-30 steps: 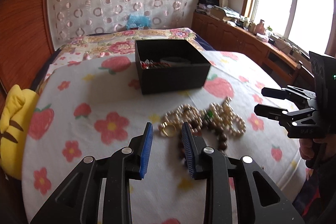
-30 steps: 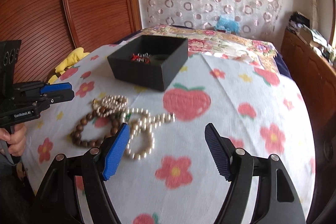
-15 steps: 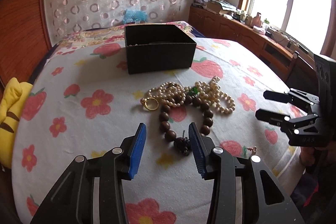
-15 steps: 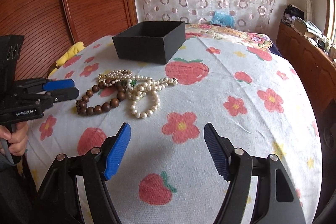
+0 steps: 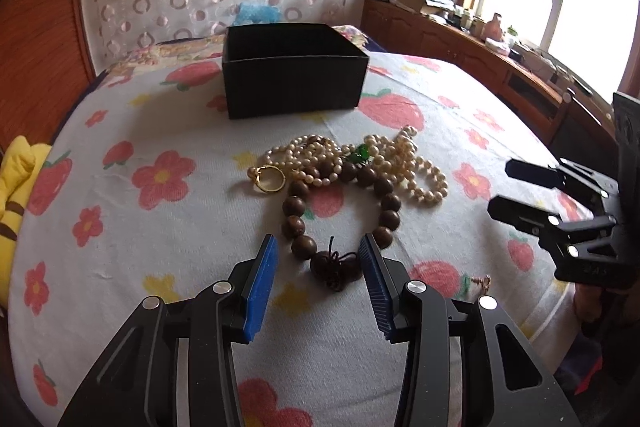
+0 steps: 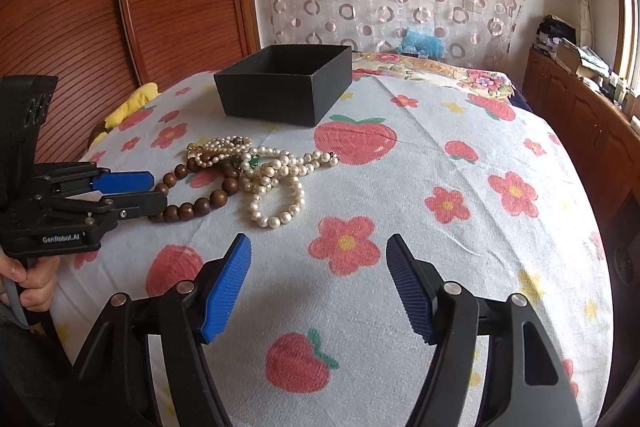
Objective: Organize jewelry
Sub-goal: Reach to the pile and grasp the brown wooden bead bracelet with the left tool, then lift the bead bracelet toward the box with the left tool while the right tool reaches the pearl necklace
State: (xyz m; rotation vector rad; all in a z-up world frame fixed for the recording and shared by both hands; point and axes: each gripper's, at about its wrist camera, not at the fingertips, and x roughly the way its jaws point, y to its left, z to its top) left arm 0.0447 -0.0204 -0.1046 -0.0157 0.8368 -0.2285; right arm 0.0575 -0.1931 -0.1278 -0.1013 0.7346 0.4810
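A pile of jewelry lies on the flowered cloth: a brown wooden bead bracelet (image 5: 298, 209) (image 6: 202, 205) with a dark tassel knot (image 5: 336, 269), pearl strands (image 5: 404, 163) (image 6: 280, 183), a green bead (image 5: 362, 151) and a gold ring (image 5: 270, 179). A black open box (image 5: 294, 83) (image 6: 286, 87) stands behind the pile. My left gripper (image 5: 318, 259) (image 6: 152, 189) is open, low over the cloth, its jaws on either side of the tassel knot. My right gripper (image 6: 318, 259) (image 5: 504, 187) is open and empty, right of the pile.
A small gold earring (image 5: 482, 281) lies on the cloth near the front edge. A yellow plush (image 5: 16, 179) sits at the left edge against the wooden headboard (image 6: 80, 7). A wooden cabinet (image 5: 500, 67) with clutter runs along the window side.
Both grippers have dropped lower toward the cloth. The left gripper has pulled back and opened a little, now bracketing the wooden bracelet's tassel end. The box's inside is no longer visible.
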